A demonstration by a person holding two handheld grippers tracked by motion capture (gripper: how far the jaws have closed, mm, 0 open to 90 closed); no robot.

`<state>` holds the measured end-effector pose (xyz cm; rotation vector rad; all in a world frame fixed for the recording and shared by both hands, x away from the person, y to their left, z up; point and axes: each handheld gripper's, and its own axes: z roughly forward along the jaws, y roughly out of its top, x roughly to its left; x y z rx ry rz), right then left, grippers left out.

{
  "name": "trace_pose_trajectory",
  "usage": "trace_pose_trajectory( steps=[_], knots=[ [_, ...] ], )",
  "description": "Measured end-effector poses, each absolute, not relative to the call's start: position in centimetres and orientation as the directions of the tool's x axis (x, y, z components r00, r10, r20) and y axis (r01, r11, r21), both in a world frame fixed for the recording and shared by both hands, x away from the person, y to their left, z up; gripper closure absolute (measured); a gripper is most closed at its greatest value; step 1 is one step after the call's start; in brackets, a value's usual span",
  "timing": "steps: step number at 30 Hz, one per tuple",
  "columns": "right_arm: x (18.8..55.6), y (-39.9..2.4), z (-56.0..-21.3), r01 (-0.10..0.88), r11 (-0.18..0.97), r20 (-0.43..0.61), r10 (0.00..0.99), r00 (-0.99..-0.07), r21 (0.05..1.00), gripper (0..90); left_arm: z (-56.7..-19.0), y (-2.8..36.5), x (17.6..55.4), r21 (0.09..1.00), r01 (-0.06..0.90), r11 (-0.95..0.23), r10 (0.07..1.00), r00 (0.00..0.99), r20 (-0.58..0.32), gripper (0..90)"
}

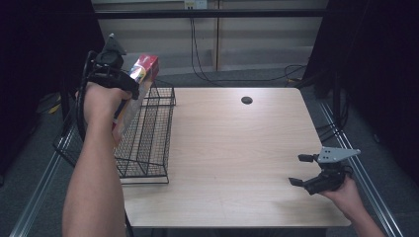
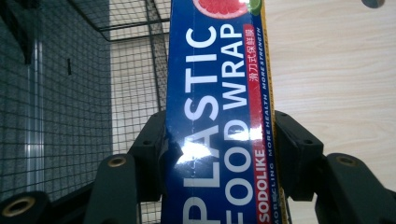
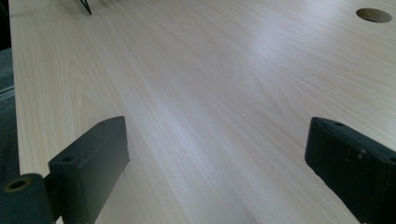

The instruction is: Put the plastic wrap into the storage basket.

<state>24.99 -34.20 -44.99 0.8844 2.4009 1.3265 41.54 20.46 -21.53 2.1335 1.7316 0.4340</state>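
Observation:
A long blue box of plastic food wrap [image 2: 219,116] stands between my left gripper's black jaws, which press on both its sides. From above, that box [image 1: 141,81] is held tilted over the black wire basket [image 1: 148,148] at the table's left edge, with my left gripper [image 1: 129,88] shut on it. My right gripper [image 1: 301,170] rests low over the table's right front corner, jaws wide apart and nothing between them. In the right gripper view the two fingers [image 3: 88,165] frame bare wood.
The light wooden table [image 1: 232,148] has a round cable hole [image 1: 246,100] near its far edge. The wire basket overhangs the table's left side. Cables trail on the floor behind the table.

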Motion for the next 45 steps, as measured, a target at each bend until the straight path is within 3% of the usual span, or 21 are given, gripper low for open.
trace_pose_trajectory(
  steps=[24, 45],
  knots=[
    [24.9, -34.0, -44.9, 0.382, 0.403, 0.058, 0.621, -0.782, 0.832, 6.2, -20.8, 23.8, 40.3, 0.488, 0.868, -0.096, 0.995, 0.099, 0.019, 45.1],
    [24.9, -33.9, -44.9, 0.38, 0.4, 0.063, 0.616, -0.785, 0.834, 6.2, -22.9, 26.1, 39.9, 0.461, 0.887, -0.031, 1.0, 0.026, 0.017, 44.8]
  ],
)
